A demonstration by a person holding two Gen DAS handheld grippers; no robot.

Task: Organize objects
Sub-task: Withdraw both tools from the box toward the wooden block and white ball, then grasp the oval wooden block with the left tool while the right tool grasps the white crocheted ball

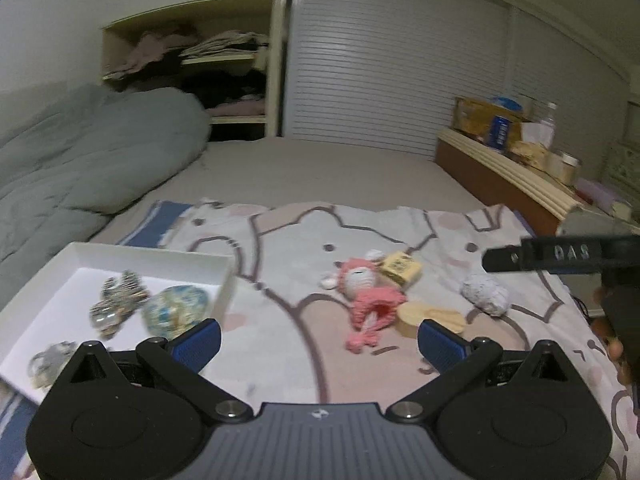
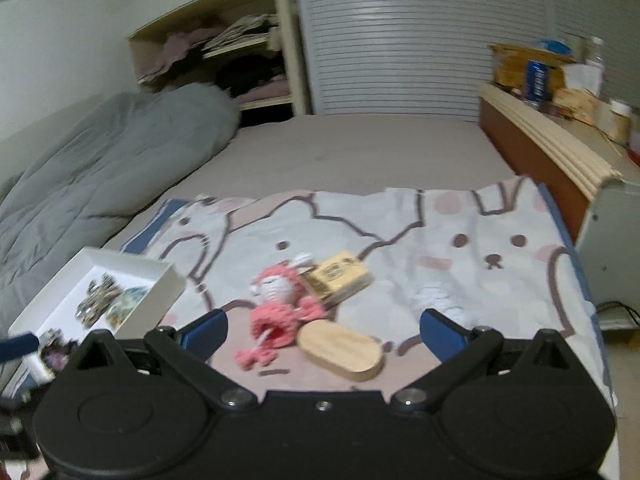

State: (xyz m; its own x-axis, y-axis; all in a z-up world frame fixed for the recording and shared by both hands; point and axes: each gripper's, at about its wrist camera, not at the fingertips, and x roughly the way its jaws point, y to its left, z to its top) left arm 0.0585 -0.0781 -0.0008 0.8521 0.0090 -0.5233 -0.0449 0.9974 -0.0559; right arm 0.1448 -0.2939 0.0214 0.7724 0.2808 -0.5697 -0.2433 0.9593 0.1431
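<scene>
- Grippers: left gripper [image 1: 318, 336] and right gripper [image 2: 322, 330] both spread wide, empty.
- Pink crochet doll [image 2: 280, 304] touches wooden oval [image 2: 340, 350] and yellow box [image 2: 340, 276]; a grab may drag neighbours.
- White tray [image 1: 208, 258] sits left on soft bedding; it may tip.

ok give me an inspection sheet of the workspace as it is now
surface: bear-print blanket over a bed.
job's things: white tray holding a few trinkets; crochet doll, yellow box, wooden oval and pale fuzzy lump loose on the blanket.
clutter: cans and jars on the side ledge.
grippers: left hand-held gripper open, empty; right hand-held gripper open, empty.
cables: dark cable on the floor.
surroundings: grey duvet, clothes shelves, slatted doors.
</scene>
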